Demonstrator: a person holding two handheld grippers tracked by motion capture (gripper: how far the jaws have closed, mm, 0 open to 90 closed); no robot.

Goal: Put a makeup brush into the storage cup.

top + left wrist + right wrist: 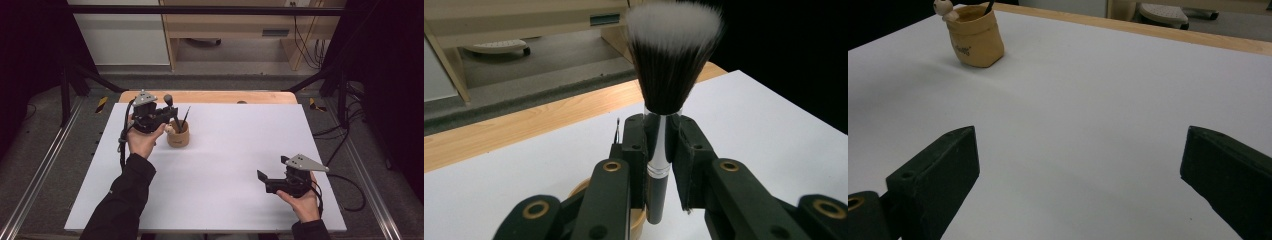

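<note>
Fig. legend. L gripper (pixel 659 145) clamps a makeup brush (pixel 669 75) by its shiny metal ferrule, jaws closed snug on either side, brush upright w/ bristles up. Step in hand, as judged: dropping the brush into the tan holder cup (pixel 178 135), which stands on the white board (pixel 225 165) towards its far-left corner, well apart from the near edge. High view: L gripper (pixel 159 116) sits just beside the cup on its left, brush handle slanting down to the cup mouth; whether the tip is already inside can't be told. A thin dark brush (pixel 185 117) already leans in the cup. R gripper (pixel 272 181) rests near the board's near-right corner, jaws wide apart, nothing btwn them; R gripper view shows bare board ahead.

Next move probably calls for: lower handle fully into the cup, keep it clear of the thin brush, then release.

Materials/shapes: bristles soft, dense, flared dome, dark base w/ white tips; ferrule smooth chrome cylinder; handle glossy black. Cup (pixel 975 40) is soft-looking, fabric or leather-like, slightly sagging, w/ a small wooden-looking bead figure (pixel 943 9) at the rim. Board matt white; pale wood strip along far edge.
</note>
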